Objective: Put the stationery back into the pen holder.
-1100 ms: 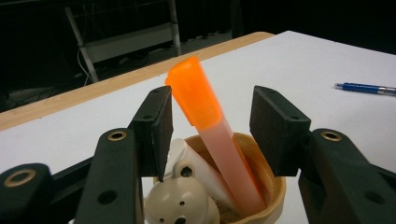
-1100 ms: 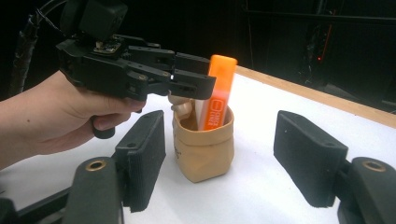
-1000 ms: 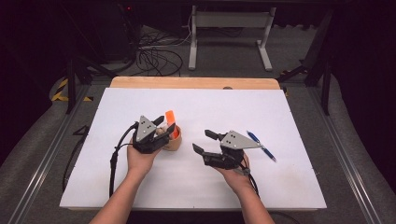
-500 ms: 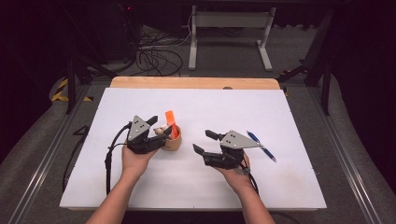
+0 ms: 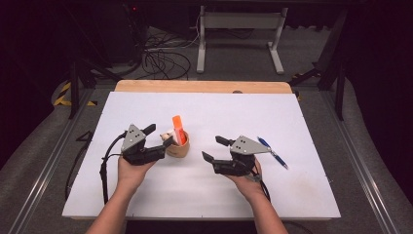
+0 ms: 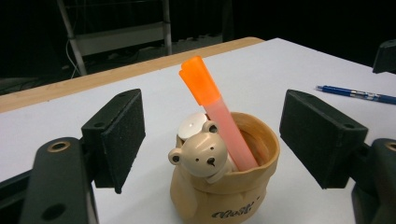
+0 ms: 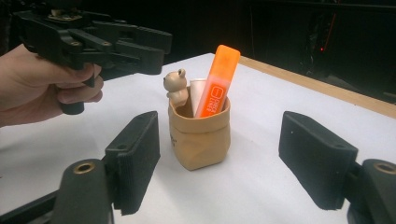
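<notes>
My left hand-held gripper (image 5: pixel 163 137), jaws just spread and released, sits just beside the bear cup (image 5: pixel 178 146) mid-tabletop (image 5: pixel 292 195); the orange highlighter (image 5: pixel 178 129) stands tilted inside. My right hand-held gripper (image 5: pixel 213 148) (also released, empty) waits farther off.

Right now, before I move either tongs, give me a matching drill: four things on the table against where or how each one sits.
Things:
1. orange highlighter
2. blue pen
3. bear pot
4. left tongs

Places or states:
A. lying flat beyond the right tongs
B. open, nothing gripped
C. standing tilted in the pot
D. on the white sheet between both tongs

Pairs: 1-C, 2-A, 3-D, 4-B
</notes>
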A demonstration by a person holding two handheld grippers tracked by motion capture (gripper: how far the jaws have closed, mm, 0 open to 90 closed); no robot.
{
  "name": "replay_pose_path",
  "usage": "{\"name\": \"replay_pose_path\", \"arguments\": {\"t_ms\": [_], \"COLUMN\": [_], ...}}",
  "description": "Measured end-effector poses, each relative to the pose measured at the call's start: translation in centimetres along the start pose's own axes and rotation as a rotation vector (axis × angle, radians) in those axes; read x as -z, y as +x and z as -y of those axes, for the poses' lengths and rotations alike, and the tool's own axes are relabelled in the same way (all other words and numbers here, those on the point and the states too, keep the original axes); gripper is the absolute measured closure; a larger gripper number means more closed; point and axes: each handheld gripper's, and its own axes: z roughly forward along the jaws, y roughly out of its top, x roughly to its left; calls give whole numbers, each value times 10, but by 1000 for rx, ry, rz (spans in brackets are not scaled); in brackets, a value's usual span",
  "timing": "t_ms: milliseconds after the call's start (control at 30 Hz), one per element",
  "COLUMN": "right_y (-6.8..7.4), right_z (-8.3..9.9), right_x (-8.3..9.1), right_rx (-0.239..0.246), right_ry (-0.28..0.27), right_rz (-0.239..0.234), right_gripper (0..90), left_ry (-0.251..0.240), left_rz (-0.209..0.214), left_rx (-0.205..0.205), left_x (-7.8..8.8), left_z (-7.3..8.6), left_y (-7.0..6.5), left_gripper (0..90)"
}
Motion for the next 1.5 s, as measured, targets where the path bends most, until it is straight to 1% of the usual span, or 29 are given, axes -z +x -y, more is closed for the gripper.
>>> {"name": "replay_pose_path", "arguments": {"t_ms": [67, 167, 233, 300, 400, 533, 600, 667, 733, 833, 933, 1000, 1133, 1233, 1300, 1333, 1433, 1500], "right_y": [-2, -4, -6, -8, -11, -15, -18, -21, -25, -30, -36, -40, -46, -50, -52, -54, -57, -60], "right_z": [0, 0, 1, 1, 1, 3, 4, 6, 7, 9, 9, 10, 11, 12, 12, 12, 12, 13], "right_x": [1, 3, 5, 6, 9, 13, 15, 17, 19, 22, 27, 30, 36, 40, 42, 43, 47, 50], "right_rx": [-4, -9, -8, -8, -11, -14, -23, -28, -36, -34, -45, -51, -65, -74, -78, -74, -66, -74], "right_ry": [-1, -1, -1, -3, -4, -3, -1, -2, 3, 13, 13, 17, 24, 33, 35, 31, 44, 51], "right_rz": [2, 7, 14, 24, 31, 48, 56, 68, 76, 91, 106, 114, 134, 155, 170, 179, 202, 211], "right_gripper": [286, 273, 266, 259, 243, 221, 202, 173, 136, 108, 92, 79, 61, 36, 25, 22, 3, 2], "left_ry": [-3, -6, -3, -7, -5, 1, 2, -5, -7, -2, 7, 11, 18, 37, 36, 36, 35, 38], "left_rz": [9, 22, 23, 35, 53, 80, 88, 96, 96, 94, 99, 94, 92, 94, 94, 95, 94, 94], "left_rx": [1, -18, -36, -34, -42, -65, -74, -71, -70, -73, -72, -80, -80, -77, -78, -78, -78, -75], "left_x": [2, 5, 8, 11, 14, 17, 18, 18, 18, 17, 17, 17, 18, 18, 18, 18, 18, 18], "left_z": [-1, -2, -4, -5, -7, -8, -9, -9, -9, -8, -7, -7, -6, -5, -5, -5, -5, -5], "left_y": [0, 0, -1, 0, 0, -2, -2, -3, -2, -1, 0, 0, 1, 2, 3, 3, 4, 4], "left_gripper": [222, 211, 201, 196, 184, 170, 166, 165, 162, 158, 155, 154, 154, 148, 147, 147, 147, 147]}}
